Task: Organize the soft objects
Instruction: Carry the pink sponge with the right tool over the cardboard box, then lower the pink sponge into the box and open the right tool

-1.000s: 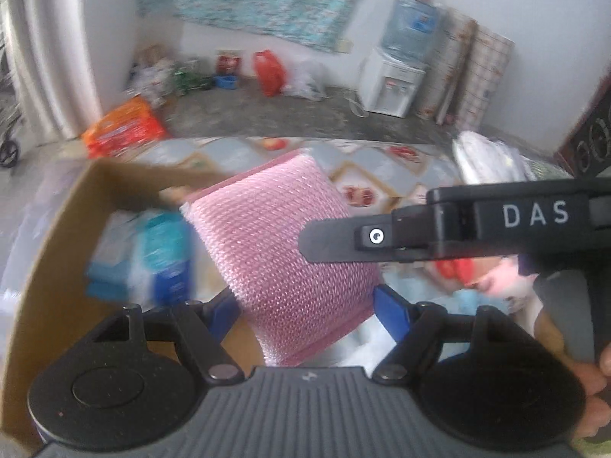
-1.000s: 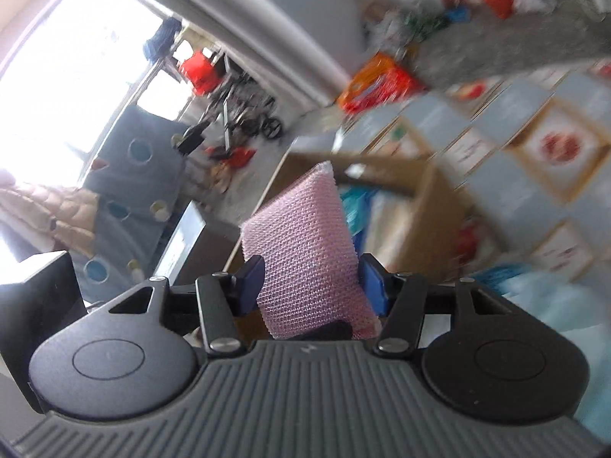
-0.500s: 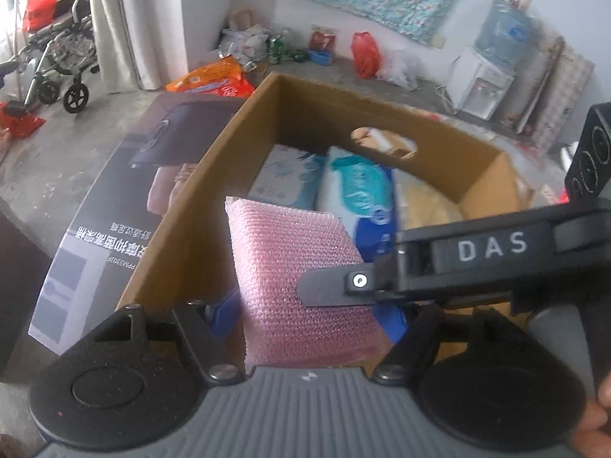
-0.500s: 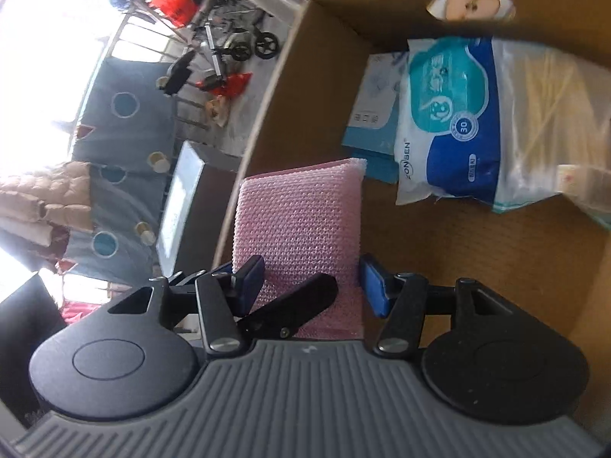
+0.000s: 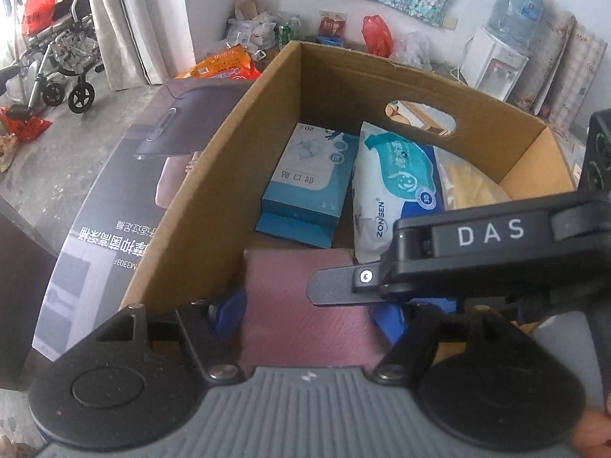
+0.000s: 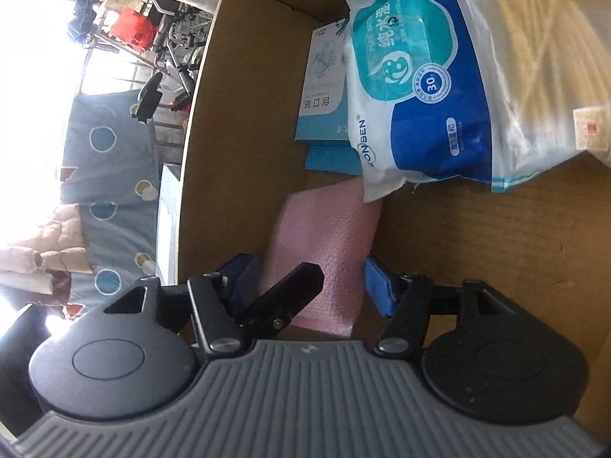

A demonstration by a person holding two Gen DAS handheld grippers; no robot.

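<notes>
A pink mesh sponge (image 5: 301, 305) lies on the floor of the open cardboard box (image 5: 229, 145), blurred. It also shows in the right wrist view (image 6: 328, 236). Both grippers straddle it. My left gripper (image 5: 305, 313) has its blue pads (image 5: 225, 313) spread a little wider than the sponge. My right gripper (image 6: 311, 282) has gaps between its pads (image 6: 376, 290) and the sponge. The right gripper's black body marked DAS (image 5: 488, 240) crosses the left wrist view.
In the box lie a teal plaster box (image 5: 309, 175), a wet-wipes pack (image 5: 393, 187) and a clear bag of yellow sticks (image 6: 542, 57). A dark printed carton (image 5: 114, 206) lies left of the box. A wheelchair (image 5: 57, 65) and water dispenser (image 5: 496, 61) stand beyond.
Both grippers carried the sponge from above the table over the box and down to its floor. The jaws have spread off the sponge, which now rests on the cardboard.
</notes>
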